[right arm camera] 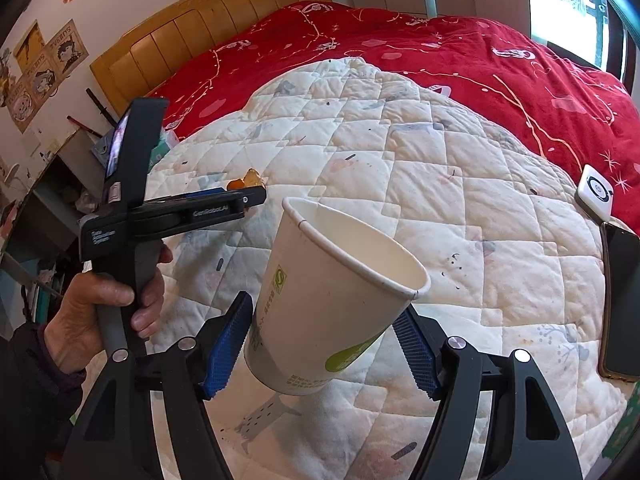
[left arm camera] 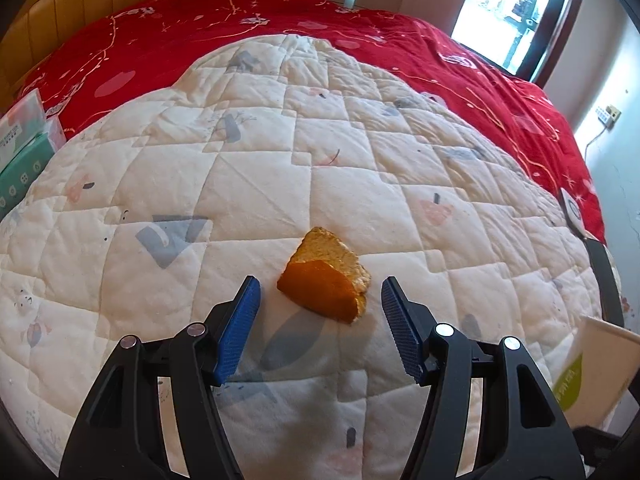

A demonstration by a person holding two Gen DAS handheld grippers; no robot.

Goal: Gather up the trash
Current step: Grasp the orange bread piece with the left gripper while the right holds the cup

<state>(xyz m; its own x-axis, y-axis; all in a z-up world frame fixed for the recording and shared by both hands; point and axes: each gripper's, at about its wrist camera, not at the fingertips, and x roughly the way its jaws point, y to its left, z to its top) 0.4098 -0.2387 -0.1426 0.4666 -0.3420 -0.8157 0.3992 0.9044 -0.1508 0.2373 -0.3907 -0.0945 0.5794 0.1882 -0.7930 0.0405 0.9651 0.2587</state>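
Note:
A piece of orange peel lies on the white quilt, orange skin toward me and pale pith up. My left gripper is open just above it, one blue pad on each side of the peel and neither touching it. In the right wrist view the same left gripper is held by a hand, and the peel shows at its tip. My right gripper is shut on a white paper cup, tilted with its mouth up and to the right. The cup's inside looks empty. The cup also shows at the left wrist view's right edge.
The quilt covers a bed with a red blanket and a wooden headboard. Tissue packs lie at the quilt's left edge. A white power bank and a dark phone lie at its right edge.

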